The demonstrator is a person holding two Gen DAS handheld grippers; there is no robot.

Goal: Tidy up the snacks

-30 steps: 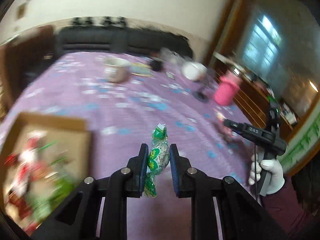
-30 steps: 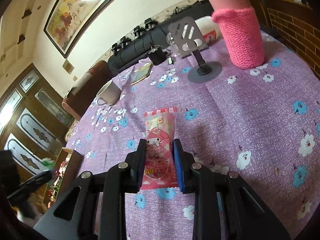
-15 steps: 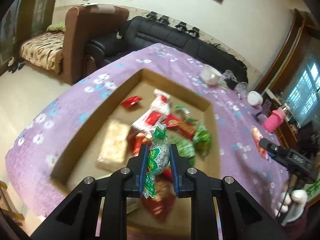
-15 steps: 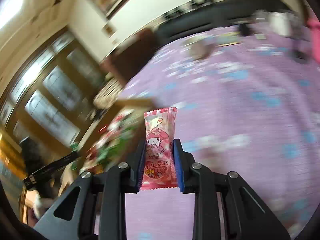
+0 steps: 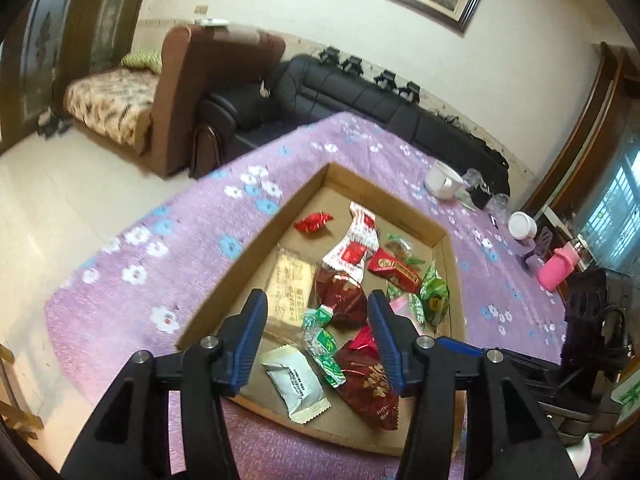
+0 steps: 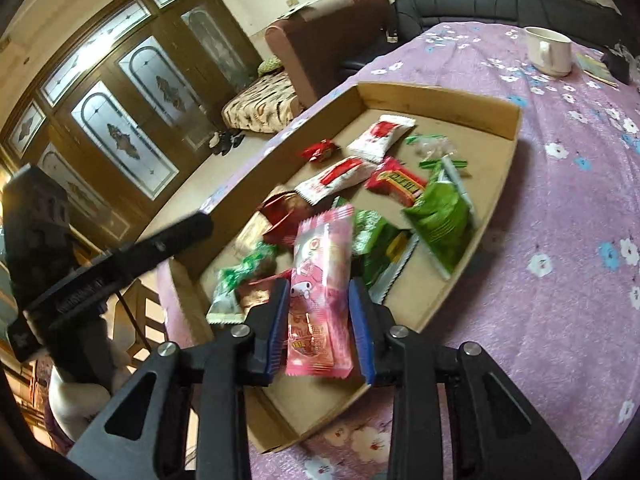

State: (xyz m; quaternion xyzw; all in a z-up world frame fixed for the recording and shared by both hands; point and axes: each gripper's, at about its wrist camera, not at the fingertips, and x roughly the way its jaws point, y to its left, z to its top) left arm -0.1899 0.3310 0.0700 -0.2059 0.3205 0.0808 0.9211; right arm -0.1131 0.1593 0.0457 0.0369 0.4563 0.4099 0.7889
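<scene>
The left hand-held gripper [image 5: 318, 330] gaped wide and empty above the cardboard tray [image 5: 276, 228], the green snack [image 5: 322, 344] lying inside; the right hand-held gripper [image 6: 318, 314] pinched a pink snack packet [image 6: 320, 280] over it.

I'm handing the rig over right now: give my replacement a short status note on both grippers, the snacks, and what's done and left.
Left gripper: open, empty, above the cardboard box; a green-wrapped candy lies in the box right under it.
Right gripper: jaws partly apart around the pink snack packet, over the box's near end; whether it is gripped or slipping free is unclear.
Done: many snacks already lie in the box.
Left: get the pink packet into the box, then check the purple tablecloth for stray snacks; none show in these views.
</scene>
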